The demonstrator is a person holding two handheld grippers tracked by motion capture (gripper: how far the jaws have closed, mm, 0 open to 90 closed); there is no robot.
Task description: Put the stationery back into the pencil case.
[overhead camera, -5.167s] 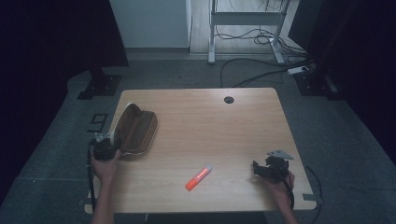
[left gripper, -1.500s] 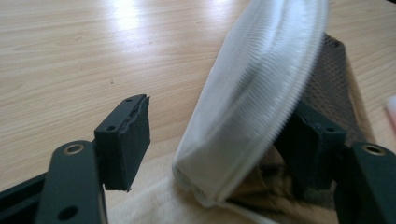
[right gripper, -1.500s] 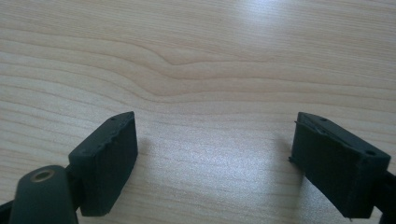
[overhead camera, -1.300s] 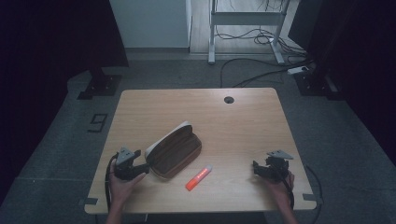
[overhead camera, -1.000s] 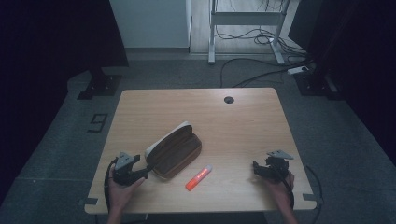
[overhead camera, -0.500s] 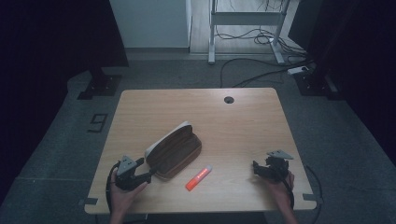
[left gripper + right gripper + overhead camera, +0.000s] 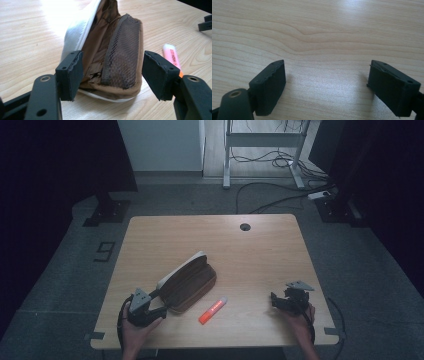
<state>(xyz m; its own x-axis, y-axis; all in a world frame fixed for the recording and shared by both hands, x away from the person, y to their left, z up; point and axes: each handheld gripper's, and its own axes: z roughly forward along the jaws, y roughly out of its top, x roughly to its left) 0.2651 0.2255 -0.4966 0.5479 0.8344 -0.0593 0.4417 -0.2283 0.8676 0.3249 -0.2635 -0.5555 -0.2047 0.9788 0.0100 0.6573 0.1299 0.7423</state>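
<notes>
Right now my left gripper (image 7: 111, 75) has its 2 jaws spread wide around the near end of the pencil case (image 7: 110, 47), and they have just been closing in a little. The case sits between the pads, but neither pad presses on it, so nothing is held. From the high view the pencil case (image 7: 187, 282) lies slantwise near the middle of the table (image 7: 165, 232), toward my left side, with the marker (image 7: 212, 310) just beside it.

I judge the case soft and light: brown fabric, a mesh inner pocket, a pale outer flap, its mouth gaping. It will squash and fold under a pinch, not slip. I would take it by the stiffer pale flap or the bound rim, not the mesh, which may snag or stretch.

My right gripper (image 7: 327, 87) rests well apart near the right edge, jaws wide open over bare wood, holding nothing.
</notes>
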